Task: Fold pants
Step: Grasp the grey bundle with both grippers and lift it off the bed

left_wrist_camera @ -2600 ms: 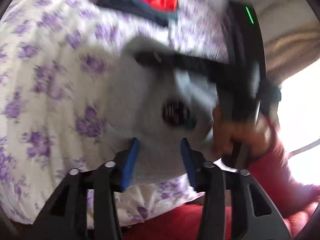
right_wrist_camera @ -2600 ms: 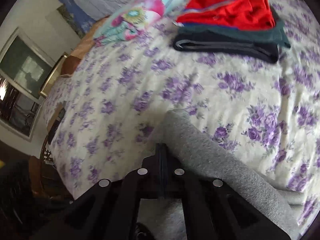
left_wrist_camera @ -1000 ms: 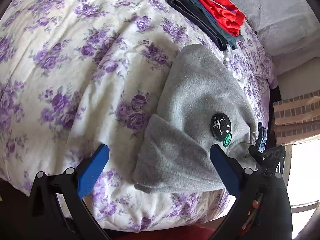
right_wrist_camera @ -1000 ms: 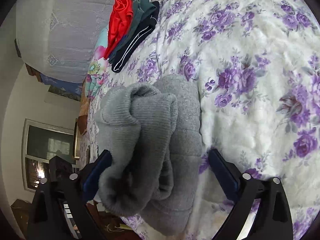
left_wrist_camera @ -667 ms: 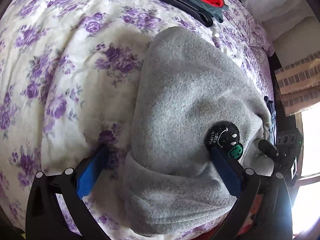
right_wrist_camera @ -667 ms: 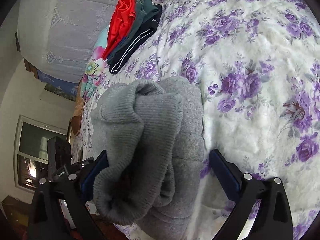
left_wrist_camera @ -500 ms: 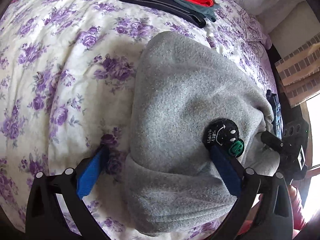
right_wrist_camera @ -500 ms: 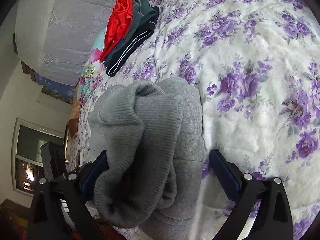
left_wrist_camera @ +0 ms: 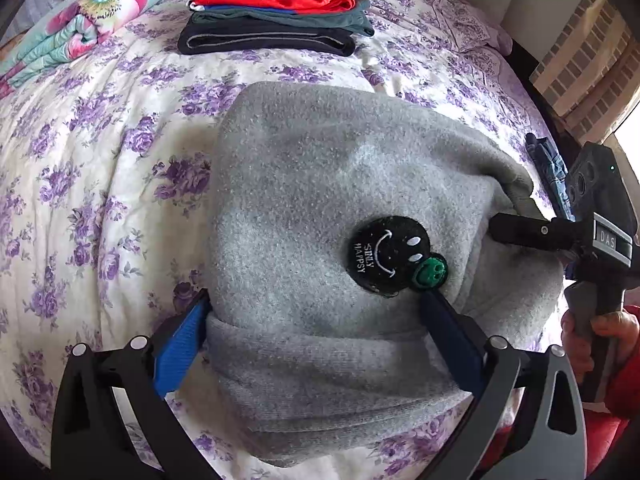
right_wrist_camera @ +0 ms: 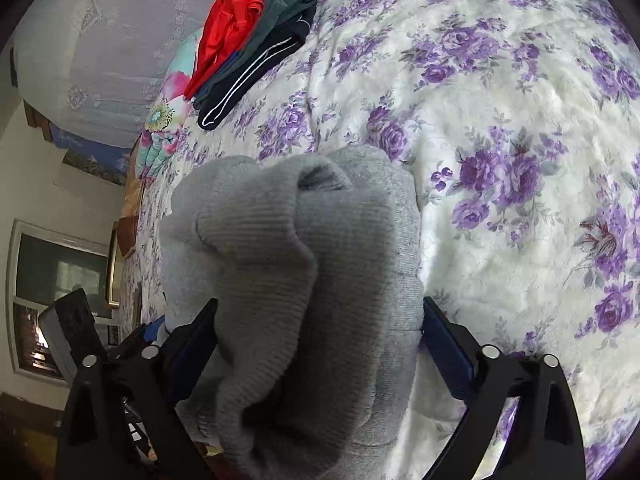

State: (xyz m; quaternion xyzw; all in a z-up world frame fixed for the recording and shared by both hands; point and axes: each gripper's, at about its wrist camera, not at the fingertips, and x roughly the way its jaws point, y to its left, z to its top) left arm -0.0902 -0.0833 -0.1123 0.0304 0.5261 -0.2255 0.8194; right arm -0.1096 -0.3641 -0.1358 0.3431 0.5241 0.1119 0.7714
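Note:
The grey fleece pants (left_wrist_camera: 304, 208) lie folded in a thick bundle on the flowered bedspread (left_wrist_camera: 80, 128), with a black smiley patch (left_wrist_camera: 386, 256) on top. My left gripper (left_wrist_camera: 316, 328) is open, its blue pads (left_wrist_camera: 180, 340) straddling the bundle's near end. In the right wrist view the same bundle (right_wrist_camera: 304, 272) shows its ribbed end, and my right gripper (right_wrist_camera: 320, 328) is open around it, pads on either side. The right gripper also shows in the left wrist view (left_wrist_camera: 560, 236) at the bundle's right end.
A stack of folded red, green and black clothes (left_wrist_camera: 276, 8) lies at the far side of the bed, also in the right wrist view (right_wrist_camera: 256, 36). A floral blanket (left_wrist_camera: 80, 24) lies far left. A brick wall (left_wrist_camera: 584, 64) stands right of the bed.
Both grippers went from shut on the pants to open. They have since moved in closer around the two ends of the folded bundle, which now rests on the bed.

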